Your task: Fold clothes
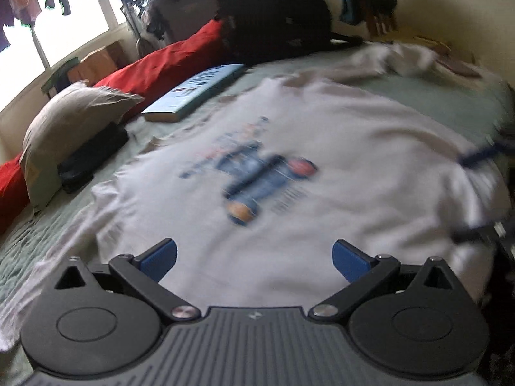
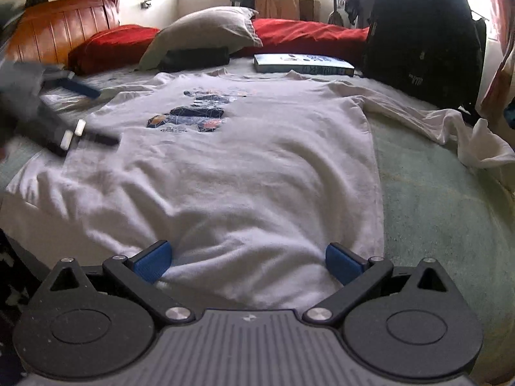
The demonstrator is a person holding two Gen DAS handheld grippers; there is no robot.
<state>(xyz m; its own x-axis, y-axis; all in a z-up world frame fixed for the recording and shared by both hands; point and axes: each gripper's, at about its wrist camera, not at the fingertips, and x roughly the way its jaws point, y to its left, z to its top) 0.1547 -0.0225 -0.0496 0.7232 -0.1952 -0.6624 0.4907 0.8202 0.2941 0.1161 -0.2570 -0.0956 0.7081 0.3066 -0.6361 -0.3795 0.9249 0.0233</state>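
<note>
A white long-sleeved shirt with a blue print lies face up and spread out on the green bedspread. Its hem is nearest my right gripper, which stands open just above the hem with nothing between its blue pads. One sleeve trails out to the right. The left wrist view is blurred by motion: the shirt fills it, and my left gripper is open over the shirt's side edge. The left gripper also shows open at the shirt's left side. The right gripper shows at the far right.
Beyond the collar lie a blue book, a grey pillow on a dark folded item, and red cushions. A black backpack stands at the bed's far right corner. A wooden headboard is on the left.
</note>
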